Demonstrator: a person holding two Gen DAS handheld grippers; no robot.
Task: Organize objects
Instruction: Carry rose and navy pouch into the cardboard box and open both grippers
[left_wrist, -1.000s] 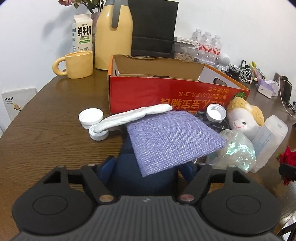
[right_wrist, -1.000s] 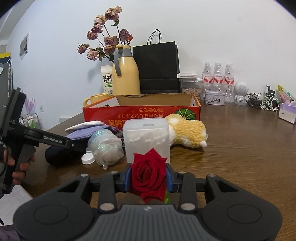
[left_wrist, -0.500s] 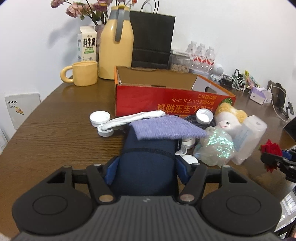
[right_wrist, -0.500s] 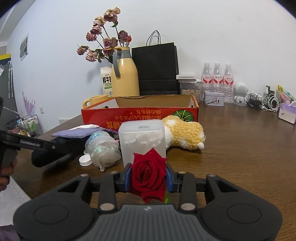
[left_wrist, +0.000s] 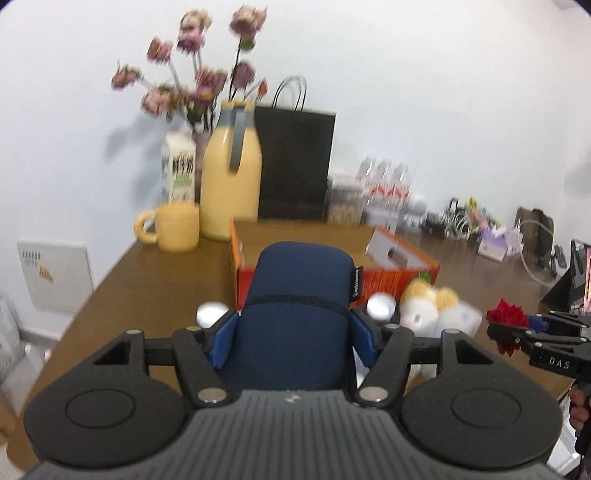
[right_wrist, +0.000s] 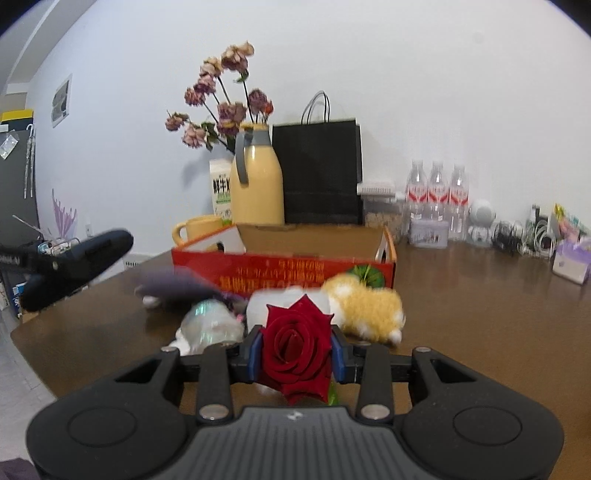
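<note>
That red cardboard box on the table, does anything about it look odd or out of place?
The red cardboard box lies with its printed lettering upside down, so it looks inverted or turned the wrong way round. A flap with a handle slot also tilts inward at one end. Otherwise it sits flat and looks undamaged.

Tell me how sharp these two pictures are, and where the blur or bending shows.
Left wrist view: motion blur smears the dried flowers and water bottles; the navy pouch in the left claw stays crisp. Right wrist view: the rose is sharp, the plush toy smeared. Both bend at the edges, fisheye style.
</note>
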